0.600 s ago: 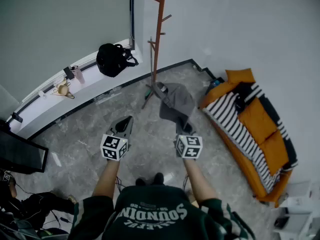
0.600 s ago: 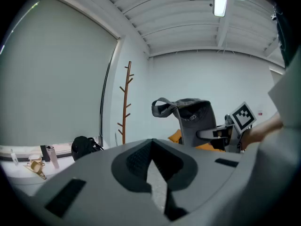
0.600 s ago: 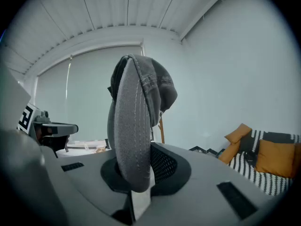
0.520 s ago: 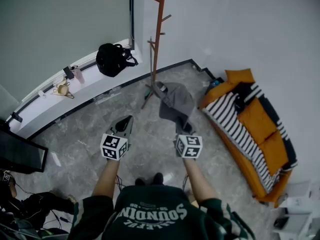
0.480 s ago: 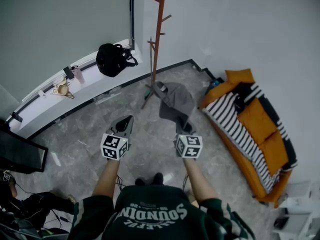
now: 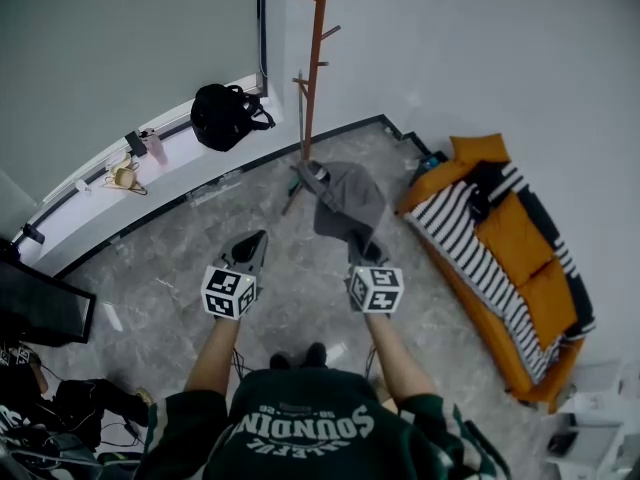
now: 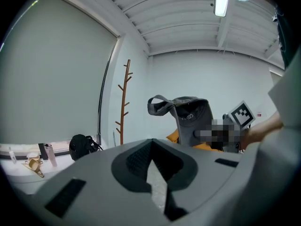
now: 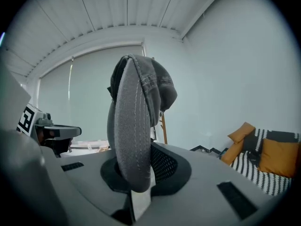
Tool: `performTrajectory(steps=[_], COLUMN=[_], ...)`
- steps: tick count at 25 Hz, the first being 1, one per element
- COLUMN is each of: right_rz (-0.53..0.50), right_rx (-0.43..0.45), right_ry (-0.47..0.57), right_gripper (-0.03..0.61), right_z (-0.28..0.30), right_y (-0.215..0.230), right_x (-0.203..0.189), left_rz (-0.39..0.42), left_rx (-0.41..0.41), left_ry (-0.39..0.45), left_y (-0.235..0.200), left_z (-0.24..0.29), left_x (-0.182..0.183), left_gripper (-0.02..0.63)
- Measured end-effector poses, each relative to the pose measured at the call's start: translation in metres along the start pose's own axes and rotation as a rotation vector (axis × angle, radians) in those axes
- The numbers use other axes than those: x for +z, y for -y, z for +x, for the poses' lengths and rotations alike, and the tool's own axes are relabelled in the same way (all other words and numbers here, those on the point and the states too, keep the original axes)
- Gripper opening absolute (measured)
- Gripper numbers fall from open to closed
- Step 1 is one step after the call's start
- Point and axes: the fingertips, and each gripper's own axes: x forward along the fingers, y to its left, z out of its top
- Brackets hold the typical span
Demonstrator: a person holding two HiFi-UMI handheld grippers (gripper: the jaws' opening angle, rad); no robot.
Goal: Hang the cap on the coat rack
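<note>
A grey cap [image 6: 348, 200] hangs from my right gripper [image 6: 361, 251], which is shut on its brim, held up over the floor. In the right gripper view the brim [image 8: 134, 140] stands upright between the jaws of my right gripper [image 8: 141, 171] and hides most of the rack. The brown wooden coat rack [image 6: 316, 58] stands in the room's corner, just beyond the cap. My left gripper [image 6: 254, 241] is to the left of the cap, shut with nothing in it. The left gripper view shows the left gripper [image 7: 151, 149], the cap [image 7: 188, 117] and the rack [image 7: 123, 102].
A black backpack [image 6: 225, 116] lies on the window ledge [image 6: 150, 168] left of the rack, with small items beside it. An orange sofa [image 6: 505, 258] with a striped blanket runs along the right wall. A dark screen [image 6: 40, 308] stands at the far left.
The right gripper and the cap have shifted slightly forward toward the rack. The left gripper has stayed in place.
</note>
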Motion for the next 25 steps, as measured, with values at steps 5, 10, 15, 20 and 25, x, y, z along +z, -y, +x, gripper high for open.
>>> performTrajectory(steps=[5,10,15,20,25], right_rz=[0.006,0.007,0.007,-0.006,-0.011], right_rx=[-0.003,-0.001,0.006,0.021,0.027], right_ry=[0.0,0.006,0.007,0.026,0.011], right_gripper=[0.026,0.026,0.026,0.026,0.026], right_z=[0.001,0.005,0.012,0.012,0.016], right_y=[0.001,0.003,0.006,0.016,0.03], right_x=[-0.001,-0.001,0.005,-0.005,0.008], left_rz=[-0.004,-0.001,0.004,0.013,0.003], left_rx=[-0.006,-0.004,0.0,0.013,0.029], left_ry=[-0.005,-0.001,0.004,0.02,0.019], left_y=[0.001,-0.001,-0.005,0.006,0.009], left_z=[0.004,0.008,0.018,0.028,0.044], left_x=[-0.002,-0.002,0.006,-0.002,0.013], left_gripper=[0.0,0.0,0.0,0.0,0.0])
